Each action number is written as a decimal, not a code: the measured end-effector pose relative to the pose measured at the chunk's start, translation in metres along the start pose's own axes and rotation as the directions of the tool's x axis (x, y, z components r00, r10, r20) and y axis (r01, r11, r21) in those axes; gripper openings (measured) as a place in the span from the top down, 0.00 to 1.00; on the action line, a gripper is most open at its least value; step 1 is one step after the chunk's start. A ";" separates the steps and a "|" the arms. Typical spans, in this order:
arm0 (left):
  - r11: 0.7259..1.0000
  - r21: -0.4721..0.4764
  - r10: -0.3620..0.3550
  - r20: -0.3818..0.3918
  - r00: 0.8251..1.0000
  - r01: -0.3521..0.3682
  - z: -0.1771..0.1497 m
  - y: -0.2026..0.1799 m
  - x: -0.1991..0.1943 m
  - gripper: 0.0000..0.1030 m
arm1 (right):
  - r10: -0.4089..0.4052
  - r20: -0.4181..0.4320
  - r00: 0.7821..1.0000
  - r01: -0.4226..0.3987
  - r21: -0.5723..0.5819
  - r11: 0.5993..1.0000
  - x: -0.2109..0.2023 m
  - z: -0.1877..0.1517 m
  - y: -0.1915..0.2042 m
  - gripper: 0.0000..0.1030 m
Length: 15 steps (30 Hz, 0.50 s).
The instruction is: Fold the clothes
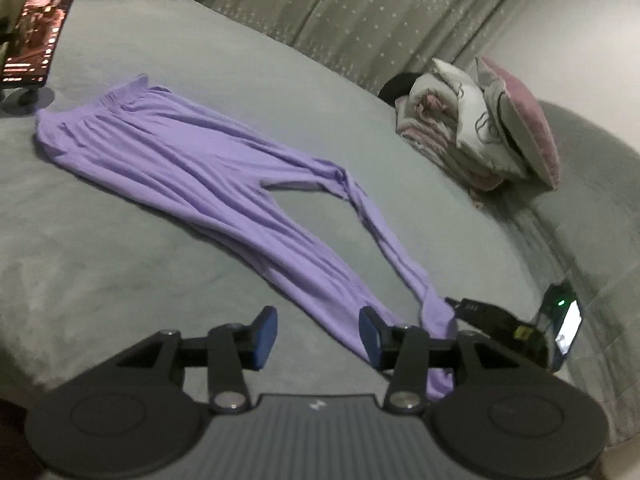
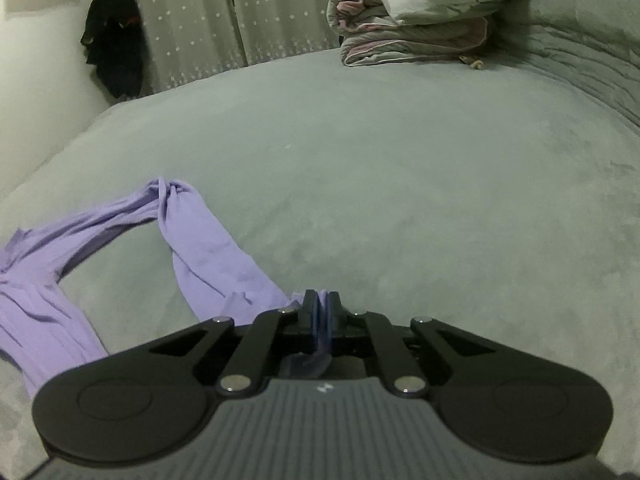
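One pair of lilac trousers lies flat on the grey bed, ahead of the left gripper, whose fingers stand apart and empty above one cuff.

Right wrist view: one right gripper, fingers clamped on the other cuff. Step in hand, by judgement: securing both cuffs; next, the left must close on its cuff. One bedding stack lies beyond.

No legible writing anywhere.
The small white mark on the left gripper's ribbed body, repeated on the right gripper's body, is a logo too small to read; the lit phone screen on its stand is blurred.
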<state>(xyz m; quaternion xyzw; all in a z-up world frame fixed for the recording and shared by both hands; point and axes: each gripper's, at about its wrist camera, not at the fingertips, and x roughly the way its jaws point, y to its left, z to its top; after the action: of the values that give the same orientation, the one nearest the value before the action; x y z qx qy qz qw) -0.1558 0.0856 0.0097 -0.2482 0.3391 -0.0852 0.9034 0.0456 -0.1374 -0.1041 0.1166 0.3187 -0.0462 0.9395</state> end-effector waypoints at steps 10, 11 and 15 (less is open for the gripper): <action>0.998 0.065 -0.016 -0.005 1.000 0.016 -0.001 -0.022 -0.009 0.53 | -0.042 0.071 0.997 0.044 -0.020 0.999 -0.010 -0.001 0.002 0.96; 0.997 0.074 -0.016 -0.005 1.000 0.017 -0.001 -0.024 -0.009 0.52 | -0.046 0.073 0.996 0.047 -0.018 0.999 -0.010 -0.001 0.001 0.96; 0.996 0.093 -0.014 -0.021 1.000 0.016 -0.004 -0.030 -0.002 0.51 | -0.040 0.064 0.997 0.040 -0.010 0.999 -0.008 0.001 -0.003 0.96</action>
<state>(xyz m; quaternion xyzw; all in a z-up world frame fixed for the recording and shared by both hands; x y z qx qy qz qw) -0.1598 0.0588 0.0235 -0.2074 0.3419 -0.1103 0.9099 0.0393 -0.1402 -0.0995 0.1033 0.2910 -0.0669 0.9488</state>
